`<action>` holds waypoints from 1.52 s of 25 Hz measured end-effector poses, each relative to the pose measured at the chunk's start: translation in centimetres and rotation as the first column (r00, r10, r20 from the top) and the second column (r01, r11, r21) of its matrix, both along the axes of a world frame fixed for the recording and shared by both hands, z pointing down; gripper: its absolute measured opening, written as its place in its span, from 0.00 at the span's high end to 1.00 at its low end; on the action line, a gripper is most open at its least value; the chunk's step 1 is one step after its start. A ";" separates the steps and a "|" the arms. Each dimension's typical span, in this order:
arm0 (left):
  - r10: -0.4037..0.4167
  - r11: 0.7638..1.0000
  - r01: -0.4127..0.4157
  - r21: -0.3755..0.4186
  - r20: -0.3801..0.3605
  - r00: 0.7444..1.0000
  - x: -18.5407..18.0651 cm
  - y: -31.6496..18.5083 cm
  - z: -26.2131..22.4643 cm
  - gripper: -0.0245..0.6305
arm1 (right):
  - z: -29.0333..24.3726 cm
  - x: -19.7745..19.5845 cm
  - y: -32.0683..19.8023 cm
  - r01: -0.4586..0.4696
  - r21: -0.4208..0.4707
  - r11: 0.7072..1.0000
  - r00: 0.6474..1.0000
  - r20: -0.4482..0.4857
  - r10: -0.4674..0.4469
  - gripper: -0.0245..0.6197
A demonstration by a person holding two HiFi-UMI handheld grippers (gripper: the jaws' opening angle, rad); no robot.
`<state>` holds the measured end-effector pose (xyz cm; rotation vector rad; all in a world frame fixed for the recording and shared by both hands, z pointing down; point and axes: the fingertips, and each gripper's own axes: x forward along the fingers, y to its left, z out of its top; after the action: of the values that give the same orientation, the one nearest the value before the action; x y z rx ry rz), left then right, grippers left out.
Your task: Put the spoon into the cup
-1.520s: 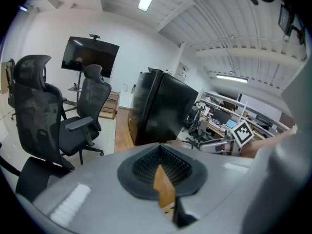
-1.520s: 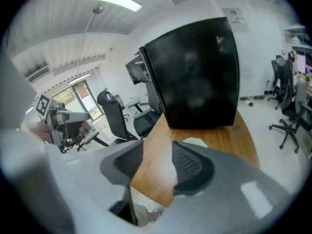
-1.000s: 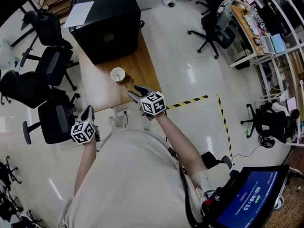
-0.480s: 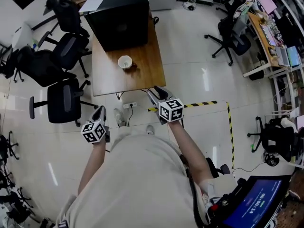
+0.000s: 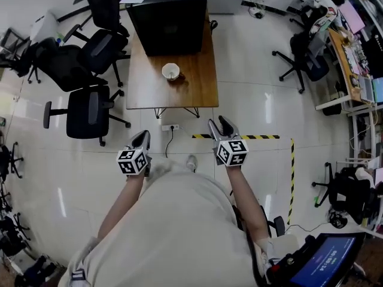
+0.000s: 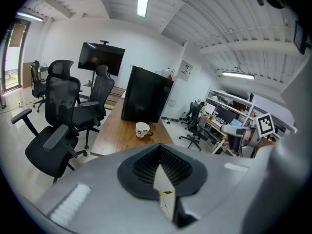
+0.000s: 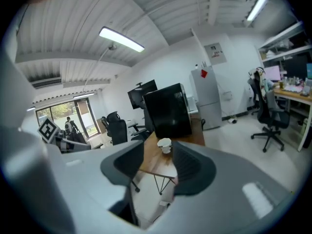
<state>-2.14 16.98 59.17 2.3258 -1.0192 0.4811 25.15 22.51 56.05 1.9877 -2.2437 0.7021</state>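
A white cup (image 5: 170, 71) stands on the wooden table (image 5: 149, 91), in front of a big black box (image 5: 170, 14). A small brown thing (image 5: 180, 77) lies against the cup's right side; I cannot tell whether it is the spoon. Both grippers hang over the floor, well short of the table's near edge. My left gripper (image 5: 143, 137) is shut and empty; its pads (image 6: 146, 167) meet at the tips, with the cup (image 6: 142, 129) far beyond. My right gripper (image 5: 219, 124) is open and empty, and the distant cup (image 7: 165, 144) shows in its gap.
Black office chairs (image 5: 90, 112) stand left of the table, and another chair (image 5: 302, 58) at the right. A power strip (image 5: 170, 127) lies under the table's front edge. Black-and-yellow tape (image 5: 257, 137) runs across the floor. A blue screen (image 5: 317, 265) glows at lower right.
Both grippers have drawn back from the table; the right one was by the cup at the table's edge and now hangs over the floor. The table has slid up the picture.
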 end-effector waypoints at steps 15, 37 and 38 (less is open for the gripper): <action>0.043 0.999 -0.044 -0.020 -0.048 0.998 -6.2 -3.3 -2.2 0.96 | -4.1 -5.2 1.3 -0.155 0.215 0.964 0.963 0.250 0.099 0.69; 0.142 0.988 -0.144 0.062 0.038 0.989 -6.0 -0.5 -1.3 0.96 | -2.4 -8.9 1.5 -0.046 0.190 0.981 0.995 0.100 0.027 0.75; 0.138 0.988 -0.140 0.062 0.039 0.990 -5.9 -0.6 -1.3 0.96 | -2.1 -8.8 1.5 -0.040 0.185 0.982 0.996 0.086 0.024 0.76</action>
<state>-8.07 16.37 57.89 2.4655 -0.9042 0.5526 16.30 23.98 53.91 2.1185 -2.4122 0.6087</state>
